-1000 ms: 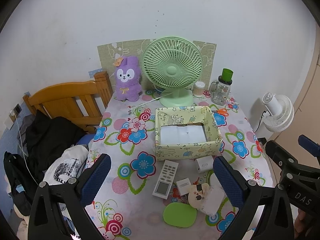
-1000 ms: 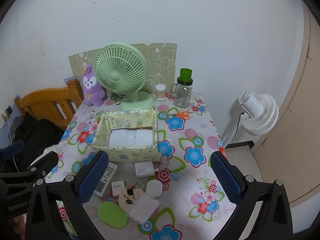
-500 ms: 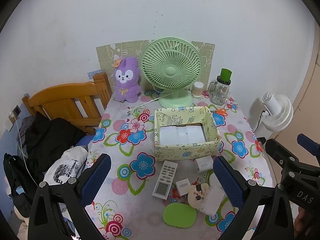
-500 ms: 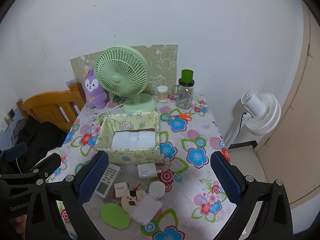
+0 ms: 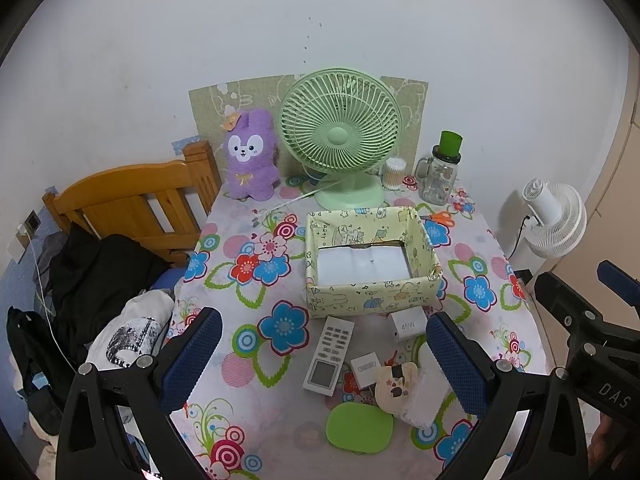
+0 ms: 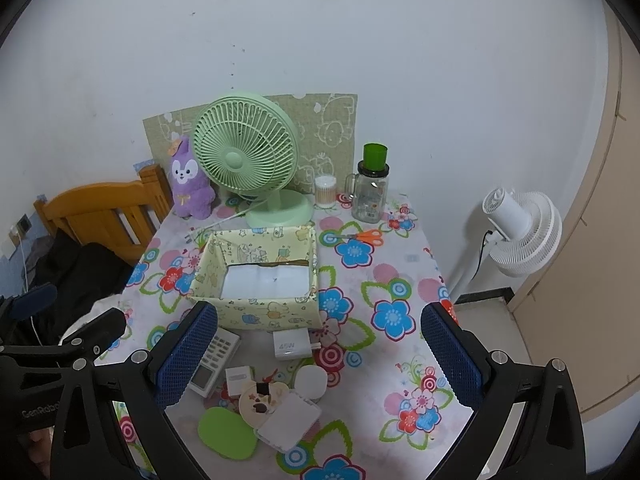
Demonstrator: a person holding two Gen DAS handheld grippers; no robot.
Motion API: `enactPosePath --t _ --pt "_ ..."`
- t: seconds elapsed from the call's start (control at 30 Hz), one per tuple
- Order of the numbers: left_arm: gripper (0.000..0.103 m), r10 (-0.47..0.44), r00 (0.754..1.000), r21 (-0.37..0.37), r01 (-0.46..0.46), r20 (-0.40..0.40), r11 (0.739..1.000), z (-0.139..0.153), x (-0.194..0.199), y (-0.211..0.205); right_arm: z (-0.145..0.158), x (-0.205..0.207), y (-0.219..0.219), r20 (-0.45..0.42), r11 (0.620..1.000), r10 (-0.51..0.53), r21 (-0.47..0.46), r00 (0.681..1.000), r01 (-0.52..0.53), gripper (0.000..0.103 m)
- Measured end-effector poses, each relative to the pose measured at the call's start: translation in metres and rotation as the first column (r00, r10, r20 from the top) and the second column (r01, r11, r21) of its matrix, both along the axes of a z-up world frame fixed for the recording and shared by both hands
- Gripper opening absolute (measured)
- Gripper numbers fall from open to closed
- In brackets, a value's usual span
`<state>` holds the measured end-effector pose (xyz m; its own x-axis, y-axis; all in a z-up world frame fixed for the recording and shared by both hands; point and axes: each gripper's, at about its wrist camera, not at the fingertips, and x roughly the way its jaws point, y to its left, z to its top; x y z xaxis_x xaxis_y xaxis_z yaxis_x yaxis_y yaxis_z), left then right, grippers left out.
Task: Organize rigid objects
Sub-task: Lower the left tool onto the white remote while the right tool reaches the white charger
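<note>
Blue-padded, the left gripper and right gripper hang wide apart and empty above the remote control, 45W charger and yellow fabric box.

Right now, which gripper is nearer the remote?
Left, narrowly. The remote lies between the left gripper's open fingers. The right gripper is centred further right; the remote sits beside its left finger.

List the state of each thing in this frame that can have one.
Left tongs: open, empty.
Right tongs: open, empty.
Fabric box: upright, only a white liner inside.
Remote: flat, face up, outside the box.
45W charger: outside the box.
Green fan: upright.
Jar: upright, lidded.
</note>
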<state>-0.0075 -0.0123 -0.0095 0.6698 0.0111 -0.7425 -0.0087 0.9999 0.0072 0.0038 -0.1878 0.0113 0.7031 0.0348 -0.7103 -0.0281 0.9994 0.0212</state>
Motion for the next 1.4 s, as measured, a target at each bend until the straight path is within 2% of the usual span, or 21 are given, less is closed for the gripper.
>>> enactPosePath --t 0.4,0.67,0.83,1.4 --pt "0.103 -0.023 0.999 -0.006 0.022 -0.042 1.0 -0.012 0.015 -0.002 -0.012 0.011 -0.003 -0.031 1.0 -0.001 0.004 1.0 0.001 0.103" --pt "0.103 -0.053 0.994 -0.01 0.052 -0.093 0.999 -0.03 0.038 -0.004 -0.032 0.028 -0.004 -0.075 1.0 -0.018 -0.005 0.997 0.017 0.103" --pt "0.103 -0.071 0.991 -0.006 0.071 -0.115 0.997 -0.048 0.05 -0.006 -0.049 0.039 -0.002 -0.099 1.0 -0.014 -0.019 0.995 0.013 0.103" --pt "0.103 -0.09 0.961 -0.015 0.089 -0.263 0.996 -0.125 0.088 0.001 -0.12 0.071 0.008 -0.217 1.0 0.009 -0.027 0.976 -0.015 0.103"
